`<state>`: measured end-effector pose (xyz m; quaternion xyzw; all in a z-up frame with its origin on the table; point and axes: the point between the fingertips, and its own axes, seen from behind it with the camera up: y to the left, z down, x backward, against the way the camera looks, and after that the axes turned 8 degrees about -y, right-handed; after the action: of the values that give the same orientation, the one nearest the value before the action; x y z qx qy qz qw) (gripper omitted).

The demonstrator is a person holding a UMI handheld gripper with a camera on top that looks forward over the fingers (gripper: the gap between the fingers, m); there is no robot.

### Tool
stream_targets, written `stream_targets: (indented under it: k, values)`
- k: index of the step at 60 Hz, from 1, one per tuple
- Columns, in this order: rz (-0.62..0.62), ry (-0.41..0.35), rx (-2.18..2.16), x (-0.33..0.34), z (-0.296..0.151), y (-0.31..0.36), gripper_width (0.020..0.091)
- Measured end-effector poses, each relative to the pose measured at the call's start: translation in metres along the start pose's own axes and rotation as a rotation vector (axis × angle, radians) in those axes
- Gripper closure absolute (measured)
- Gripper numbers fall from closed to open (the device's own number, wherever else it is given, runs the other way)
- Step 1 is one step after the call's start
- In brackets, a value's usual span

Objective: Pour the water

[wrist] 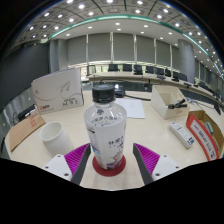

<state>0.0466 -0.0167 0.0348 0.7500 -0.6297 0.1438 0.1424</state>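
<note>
Clear plastic bottle (107, 135), black cap on, clamped between fingers (110, 165) above desk (150, 125); white cup (56, 137) left of bottle; cap likely needs removing; then tilt slowly over cup.

Clear bottle (107, 128), black cap; white cup (56, 137); magenta tool (110, 166) pads.

The gripper (108, 168) is pointing toward 12 o'clock, its pink-padded fingers (76, 158) pressing at 9 and 3 o'clock
</note>
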Motion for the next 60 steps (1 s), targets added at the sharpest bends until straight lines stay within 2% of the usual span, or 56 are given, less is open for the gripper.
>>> stream_targets:
  k: [18, 27, 38, 60]
  values:
    - [0.169, 0.169, -0.029, 0.134, -0.028, 0.027, 0.0243]
    - [0.166, 0.177, -0.004, 0.208, -0.052, 0.065, 0.0248]
    - [0.229, 0.177, 0.022, 0.274, -0.062, 0.091, 0.0246]
    - [0.229, 0.155, 0.015, 0.303, -0.051, 0.125, 0.0248]
